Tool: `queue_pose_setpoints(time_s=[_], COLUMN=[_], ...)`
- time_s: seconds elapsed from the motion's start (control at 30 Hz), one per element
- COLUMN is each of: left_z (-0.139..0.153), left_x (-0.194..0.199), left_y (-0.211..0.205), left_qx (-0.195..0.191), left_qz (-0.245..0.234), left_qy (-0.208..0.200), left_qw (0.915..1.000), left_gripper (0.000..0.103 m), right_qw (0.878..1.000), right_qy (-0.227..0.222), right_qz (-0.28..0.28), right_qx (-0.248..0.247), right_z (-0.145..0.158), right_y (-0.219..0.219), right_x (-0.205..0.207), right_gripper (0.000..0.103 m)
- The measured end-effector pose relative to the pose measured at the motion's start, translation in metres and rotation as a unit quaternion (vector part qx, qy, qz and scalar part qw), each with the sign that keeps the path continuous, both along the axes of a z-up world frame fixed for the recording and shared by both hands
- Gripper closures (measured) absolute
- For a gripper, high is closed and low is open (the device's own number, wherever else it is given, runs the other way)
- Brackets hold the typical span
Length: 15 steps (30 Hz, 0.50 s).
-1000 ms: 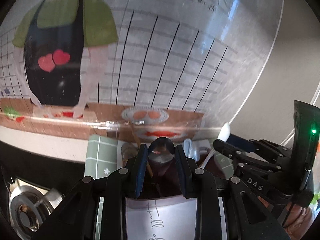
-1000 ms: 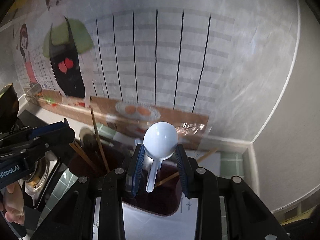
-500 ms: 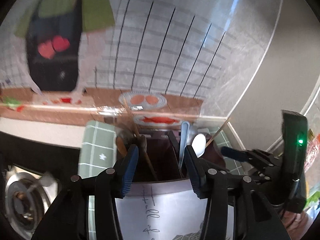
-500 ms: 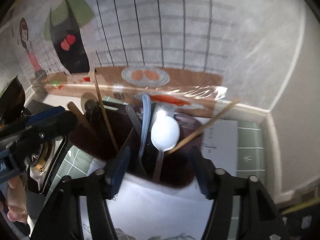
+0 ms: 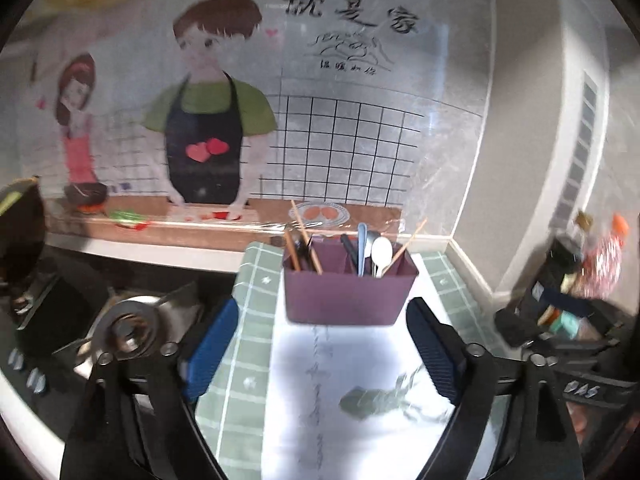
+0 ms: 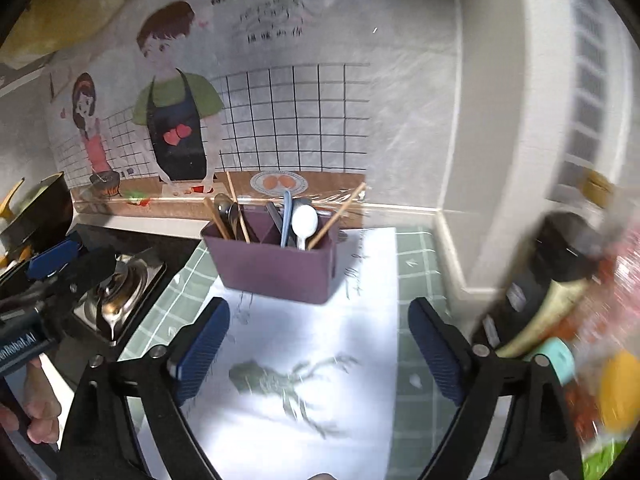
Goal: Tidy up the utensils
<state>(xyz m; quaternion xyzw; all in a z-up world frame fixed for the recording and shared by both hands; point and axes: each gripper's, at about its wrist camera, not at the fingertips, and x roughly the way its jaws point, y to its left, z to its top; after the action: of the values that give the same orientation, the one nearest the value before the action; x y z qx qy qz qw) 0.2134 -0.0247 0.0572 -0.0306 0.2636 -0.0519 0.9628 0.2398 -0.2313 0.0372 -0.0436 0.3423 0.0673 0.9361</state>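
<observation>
Both tongs have drawn back from the purple utensil caddy point(image 5: 347, 292), which a second ago filled the near part of each view and now stands well apart from them, farther off on the surface point(image 5: 256, 280). Left tongs point(image 5: 322, 354) are opening, wide by now, with nothing between the blue pads point(image 5: 208, 354). Right tongs point(image 6: 318, 354) are likewise opening and wide, gripping nothing. The metal spoon that the left tongs held earlier and the white spoon point(image 6: 305, 222) that the right tongs held now stand in the caddy.

In the caddy's left compartment are wooden chopsticks point(image 6: 238, 216) and a metal spoon point(image 6: 222, 206), leaning. In the right compartment stand the white spoon, a light blue utensil point(image 6: 286, 216) and a single chopstick point(image 6: 338, 216) tilted to the right. The caddy sits on a white printed sheet point(image 6: 304, 360) over a green checked mat point(image 6: 416, 264). To the left is a gas burner point(image 6: 120, 292). Bottles point(image 6: 560, 280) stand at the right edge, blurred. A cartoon wall poster point(image 6: 180, 120) lies behind.
</observation>
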Motion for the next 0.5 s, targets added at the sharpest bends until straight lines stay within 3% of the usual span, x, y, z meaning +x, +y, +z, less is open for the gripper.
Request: queue_pose_setpoints(time_s=[0.13,0.27,0.5], left_z=[-0.01,-0.016,-0.021], left_x=[-0.054,-0.096,-0.129], left_y=[-0.007,-0.008,-0.016], left_qx=[0.035,0.036,0.048], left_qz=[0.009,0.015,0.027], left_qy=[-0.017,-0.031,-0.044], left_qw=[0.9992,0.9988,0.9976], left_gripper=[0.007,0.004,0.0], right_qw=[1.0,1.0,0.999], right_qy=[-0.01,-0.014,-0.026], right_qz=[-0.013,-0.025,-0.04], right_qx=[-0.004,-0.01,-0.006], right_z=[-0.002,-0.01,-0.014], right_y=[-0.008,-0.012,-0.018], right_x=[-0.047,-0.083,-0.113], right_gripper=[0.007,0.007,0.007])
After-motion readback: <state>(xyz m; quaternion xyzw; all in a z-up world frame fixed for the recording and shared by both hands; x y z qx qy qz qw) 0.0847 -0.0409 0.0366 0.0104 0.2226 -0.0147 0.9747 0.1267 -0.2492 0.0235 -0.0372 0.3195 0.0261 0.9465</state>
